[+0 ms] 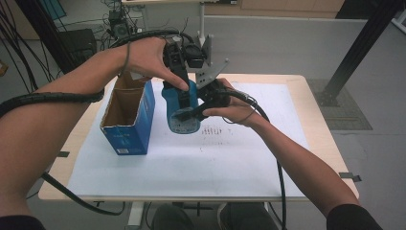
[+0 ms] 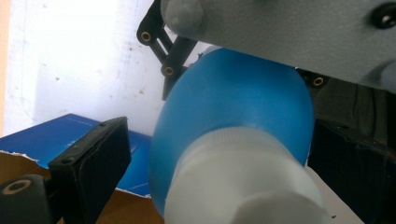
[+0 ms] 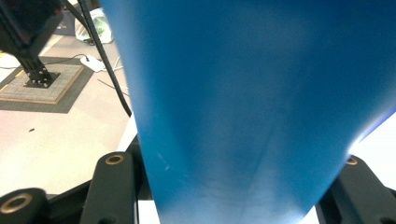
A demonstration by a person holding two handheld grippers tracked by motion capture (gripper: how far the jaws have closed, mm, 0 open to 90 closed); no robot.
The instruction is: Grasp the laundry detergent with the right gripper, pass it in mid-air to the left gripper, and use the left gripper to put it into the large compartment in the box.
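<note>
1. One blue bottle [image 1: 182, 108], centre of the high view.
2. One open blue cardboard box [image 1: 129, 115], left of centre.
3. Two grippers: left gripper [image 1: 184, 88], right gripper [image 1: 201, 111].
4. One table [image 1: 316, 129].

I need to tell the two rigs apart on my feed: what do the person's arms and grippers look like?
Both grippers have black jaws with brass-coloured rivets at the joints. The left gripper trails a black ribbed cable along the forearm; the right gripper carries a grey three-cornered plate and trails a thinner, smooth black cable. The forearms are bare, with dark sleeves at the picture's bottom and a thin band on the left wrist.
</note>
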